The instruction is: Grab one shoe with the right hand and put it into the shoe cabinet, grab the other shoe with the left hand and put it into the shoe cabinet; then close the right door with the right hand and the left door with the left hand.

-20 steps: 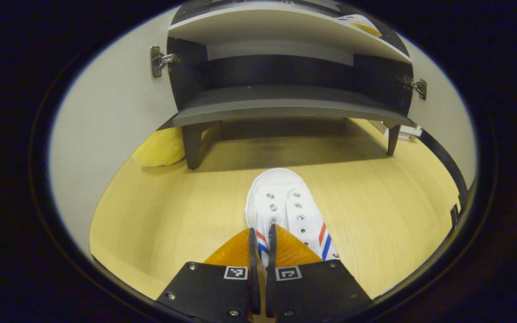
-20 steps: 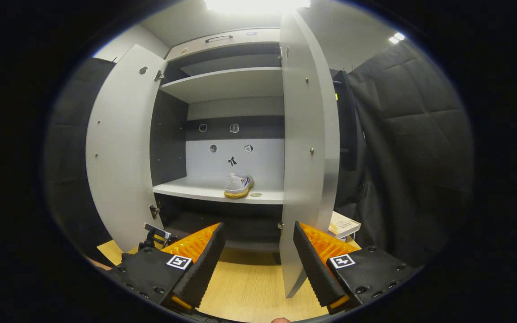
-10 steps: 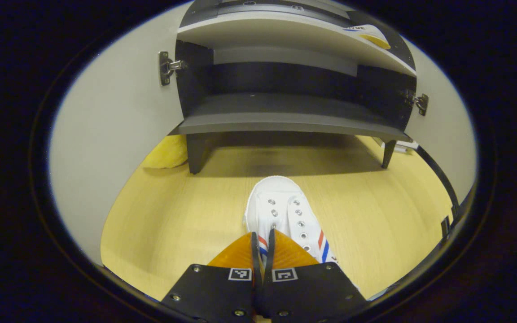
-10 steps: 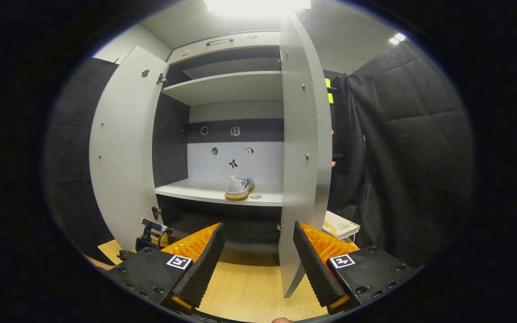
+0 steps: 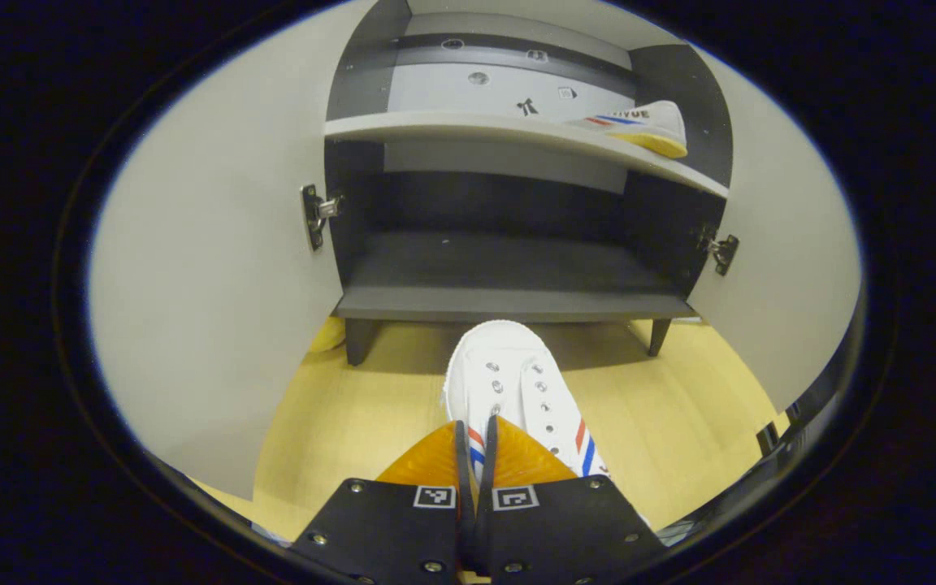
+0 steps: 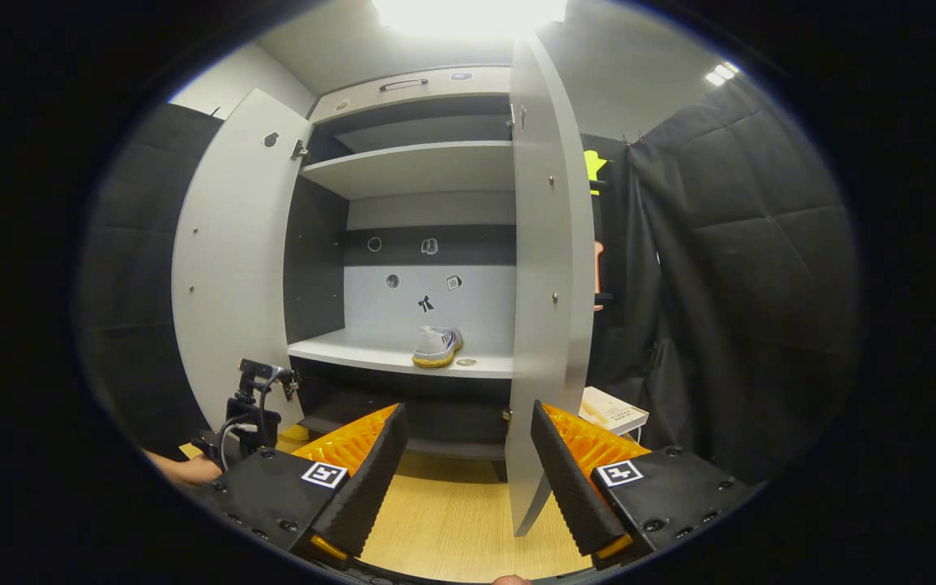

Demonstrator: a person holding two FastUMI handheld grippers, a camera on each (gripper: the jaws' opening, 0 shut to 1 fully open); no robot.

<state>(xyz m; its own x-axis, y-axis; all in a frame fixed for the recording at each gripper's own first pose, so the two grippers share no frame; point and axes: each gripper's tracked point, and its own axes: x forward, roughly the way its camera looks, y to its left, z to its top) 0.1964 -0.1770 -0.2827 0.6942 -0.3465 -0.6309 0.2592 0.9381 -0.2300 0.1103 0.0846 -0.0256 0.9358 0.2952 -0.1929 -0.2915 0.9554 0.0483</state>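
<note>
My left gripper (image 5: 474,435) is shut on a white shoe with red and blue stripes (image 5: 509,382), held by its collar above the floor, toe pointing at the cabinet's dark bottom shelf (image 5: 509,302). The other white shoe (image 5: 647,130) lies on the light middle shelf (image 5: 435,126), toward its right end; in the right gripper view this shoe (image 6: 437,346) sits on the same shelf (image 6: 370,355). My right gripper (image 6: 468,439) is open and holds nothing, well back from the cabinet. Both doors stand open: the left door (image 6: 228,268) and the right door (image 6: 545,268).
The floor (image 6: 452,520) is pale wood. A yellow soft thing (image 5: 323,335) lies by the cabinet's left leg. A book-like box (image 6: 613,409) rests on the floor right of the right door. The other gripper's mount (image 6: 253,414) and a hand (image 6: 184,470) show low left.
My left gripper has lifted the shoe off the floor and tilted up, bringing the middle shelf and the other shoe into sight. The right gripper has drifted slightly and stays open.
</note>
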